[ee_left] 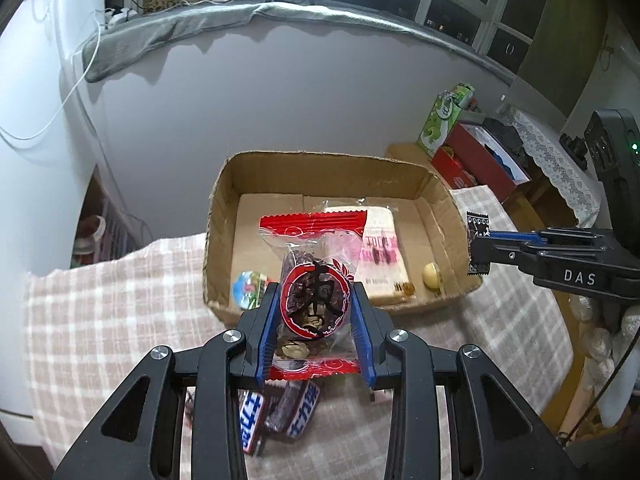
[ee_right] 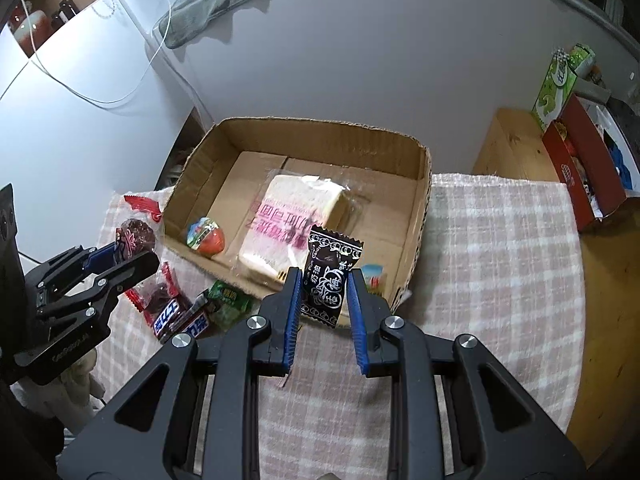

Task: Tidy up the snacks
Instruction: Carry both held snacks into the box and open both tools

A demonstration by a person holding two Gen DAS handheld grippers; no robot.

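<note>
A cardboard box (ee_left: 224, 184) (ee_right: 424, 184) stands on a checked cloth. In it lie a wrapped bread slice (ee_right: 296, 216) (ee_left: 380, 256), an egg-shaped sweet (ee_right: 206, 236) (ee_left: 248, 288) and a small yellow ball (ee_left: 432, 276). My left gripper (ee_left: 314, 312) (ee_right: 132, 252) is shut on a red date packet (ee_left: 312, 264) (ee_right: 136, 232), held above the box's near wall. My right gripper (ee_right: 324, 296) (ee_left: 478, 246) is shut on a black plum candy (ee_right: 330, 276) (ee_left: 478, 240) over the box's near right corner.
On the cloth before the box lie Snickers bars (ee_right: 180, 320) (ee_left: 276, 412), another red packet (ee_right: 160, 292) and a green sweet (ee_right: 226, 304). A wooden side table (ee_right: 516, 148) with a red box (ee_right: 580, 168) and a green carton (ee_right: 556, 84) stands to the right.
</note>
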